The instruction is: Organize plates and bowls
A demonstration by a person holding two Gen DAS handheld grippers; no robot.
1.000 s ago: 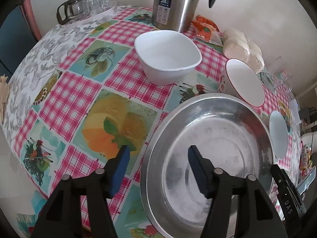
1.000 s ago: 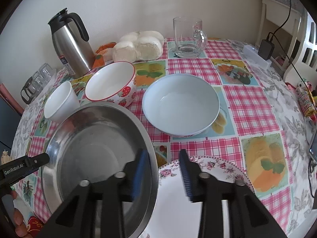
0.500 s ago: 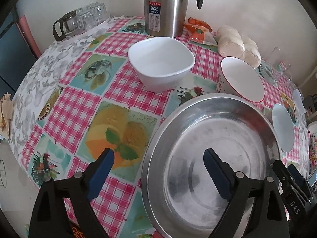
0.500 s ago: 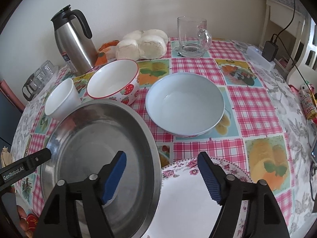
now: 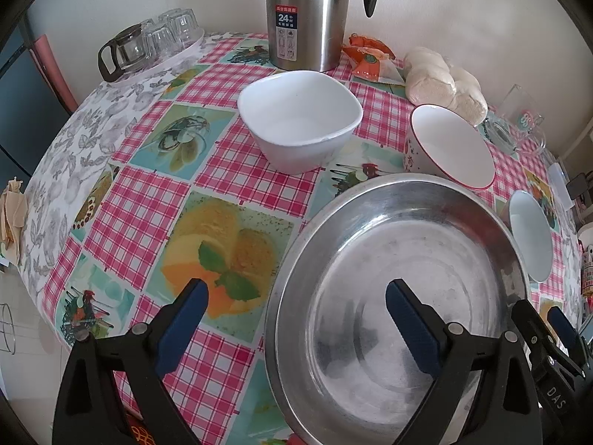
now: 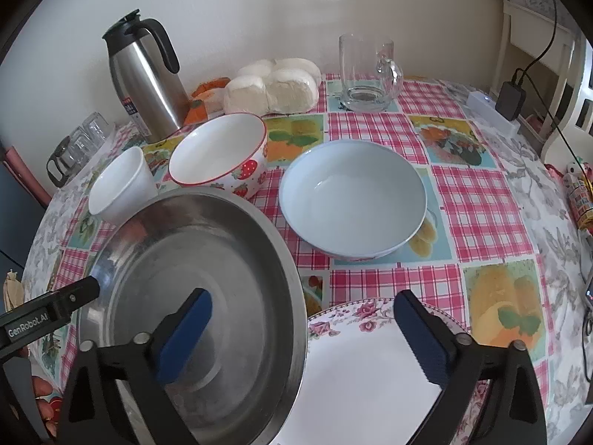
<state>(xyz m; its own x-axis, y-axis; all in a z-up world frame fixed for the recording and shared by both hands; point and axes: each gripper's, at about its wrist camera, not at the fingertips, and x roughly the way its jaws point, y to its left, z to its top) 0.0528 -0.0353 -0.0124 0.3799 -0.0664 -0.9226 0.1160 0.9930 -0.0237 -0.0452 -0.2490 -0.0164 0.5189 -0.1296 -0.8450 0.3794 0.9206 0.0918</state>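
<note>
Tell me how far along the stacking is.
Barely started. The steel basin sits on the table, released: both grippers, left and right, have just been opening, holding nothing. White bowl, strawberry bowl, blue bowl and floral plate remain separate.

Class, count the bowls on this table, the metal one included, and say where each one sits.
4. The metal bowl is nearest, at front left. The white bowl is behind it on the left. The strawberry bowl stands beside that. The pale blue bowl is in the middle. None seems hidden.
</note>
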